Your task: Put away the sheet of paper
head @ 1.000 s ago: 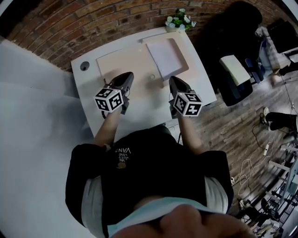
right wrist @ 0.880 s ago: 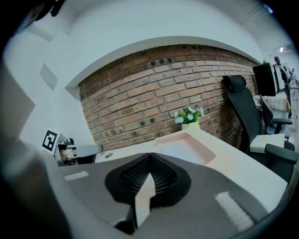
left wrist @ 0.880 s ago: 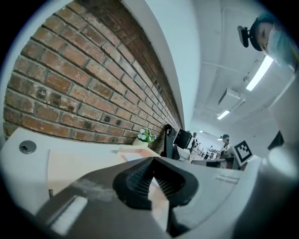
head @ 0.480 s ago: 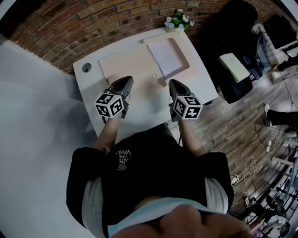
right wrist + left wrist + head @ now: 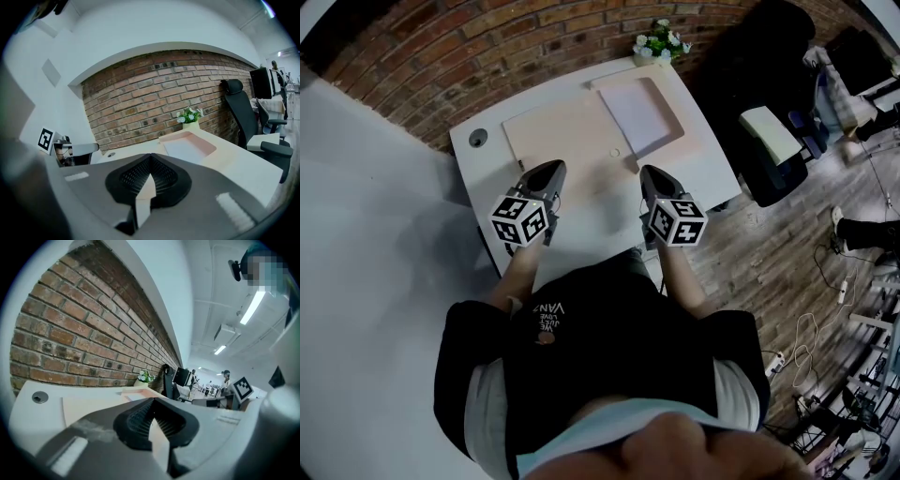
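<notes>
I am looking down on the white desk, taking the flower pot at its far edge as my mark. The beige mat is lying left of the pot. The shallow pink tray is sitting just in front of it, and the sheet of paper is lying flat inside, which may be its put-away spot or merely where it is waiting. I am holding the 2 grippers well short of the pot, the left gripper and right gripper both pressing their jaws together on nothing, probably just parked. The sheet is resting beyond the right gripper, toward the pot, touching neither.
</notes>
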The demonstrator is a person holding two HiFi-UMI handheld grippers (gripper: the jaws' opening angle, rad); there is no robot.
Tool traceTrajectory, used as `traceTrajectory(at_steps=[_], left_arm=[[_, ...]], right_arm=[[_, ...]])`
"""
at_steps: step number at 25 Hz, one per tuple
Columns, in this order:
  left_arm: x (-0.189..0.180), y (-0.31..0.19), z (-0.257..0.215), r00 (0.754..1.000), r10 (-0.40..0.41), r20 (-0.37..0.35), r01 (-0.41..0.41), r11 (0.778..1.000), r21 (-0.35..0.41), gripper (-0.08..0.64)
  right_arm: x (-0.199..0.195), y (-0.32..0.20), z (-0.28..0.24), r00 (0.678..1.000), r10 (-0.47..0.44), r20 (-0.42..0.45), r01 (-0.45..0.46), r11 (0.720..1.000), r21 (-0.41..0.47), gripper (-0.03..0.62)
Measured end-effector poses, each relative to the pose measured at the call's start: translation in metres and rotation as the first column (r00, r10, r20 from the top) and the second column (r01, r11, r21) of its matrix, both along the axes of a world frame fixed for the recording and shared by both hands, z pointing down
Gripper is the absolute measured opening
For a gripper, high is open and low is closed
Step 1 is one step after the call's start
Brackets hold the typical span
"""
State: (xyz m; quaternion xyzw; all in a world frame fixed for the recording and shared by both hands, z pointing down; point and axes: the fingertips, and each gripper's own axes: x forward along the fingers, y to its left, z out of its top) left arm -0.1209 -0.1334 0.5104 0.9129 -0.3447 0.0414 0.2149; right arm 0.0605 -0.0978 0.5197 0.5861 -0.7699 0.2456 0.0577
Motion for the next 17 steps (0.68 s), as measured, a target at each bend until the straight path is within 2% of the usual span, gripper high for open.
traceTrajectory(at_steps=[17], left_arm=[[0.0002,0.0102,0.0067,0.999,0.030,0.027,-0.030,1.000,-0.004,0.000]], right_arm=[[-0.0038,0.0072,0.0059,1.000,0.008,-0.021,-0.008,1.000,-0.016,-0.003]])
